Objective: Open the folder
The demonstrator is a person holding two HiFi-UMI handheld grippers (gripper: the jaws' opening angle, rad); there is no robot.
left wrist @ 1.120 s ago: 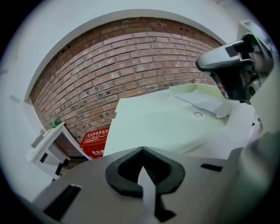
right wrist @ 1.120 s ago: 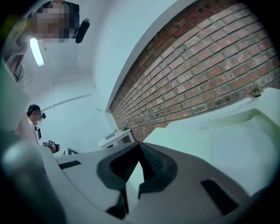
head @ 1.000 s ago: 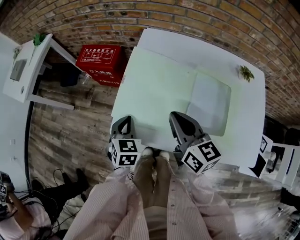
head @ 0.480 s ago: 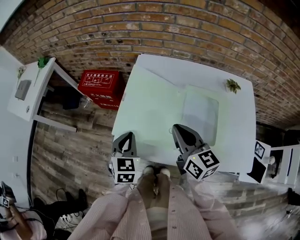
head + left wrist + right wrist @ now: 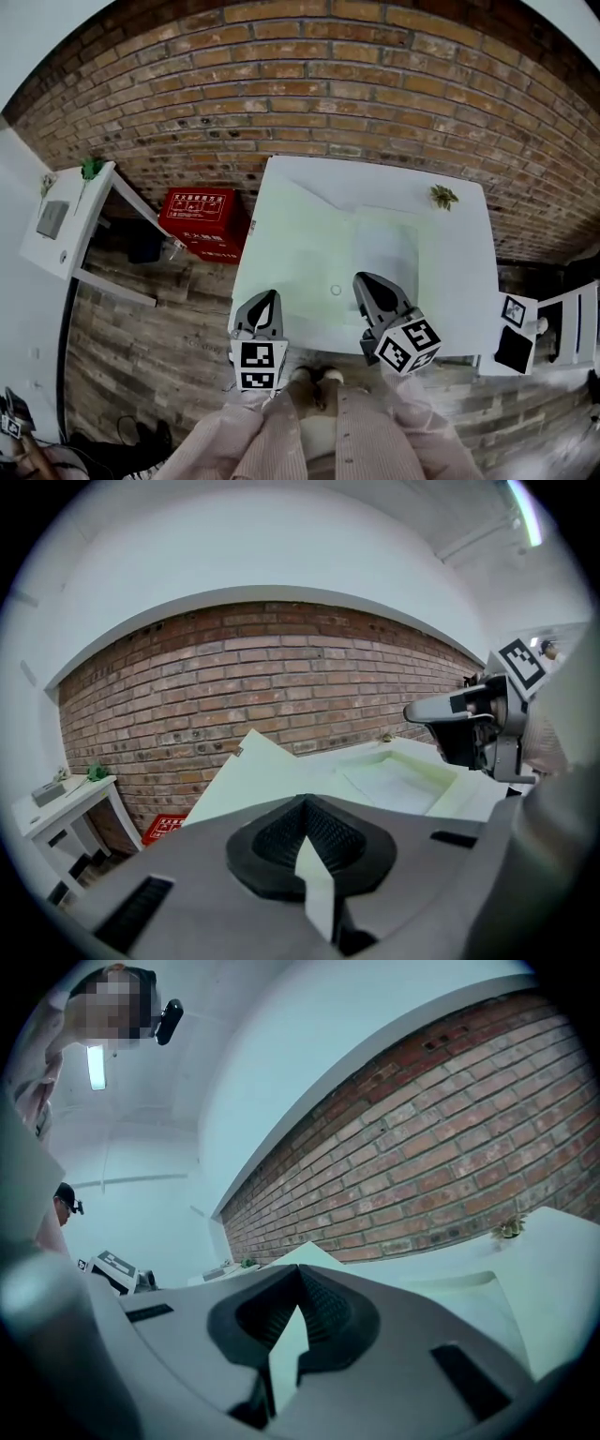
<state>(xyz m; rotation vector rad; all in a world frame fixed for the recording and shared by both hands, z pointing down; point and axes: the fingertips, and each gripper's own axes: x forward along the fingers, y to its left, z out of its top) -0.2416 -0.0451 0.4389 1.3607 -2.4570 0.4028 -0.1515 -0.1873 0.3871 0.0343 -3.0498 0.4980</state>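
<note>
Left tongs (image 5: pixel 268 300) & right tongs (image 5: pixel 368 284), both pinched shut w/ nothing gripped, hover over near edge of white desk (image 5: pixel 459 281), prob. poised for approach; opening not yet begun. Pale folder (image 5: pixel 386 246) lies flat & closed mid-desk, just ahead of right tongs, farther ahead & to right of left tongs. Neither touches it.

Rough brick wall (image 5: pixel 328 94), matt wood floor (image 5: pixel 141 347)
</note>
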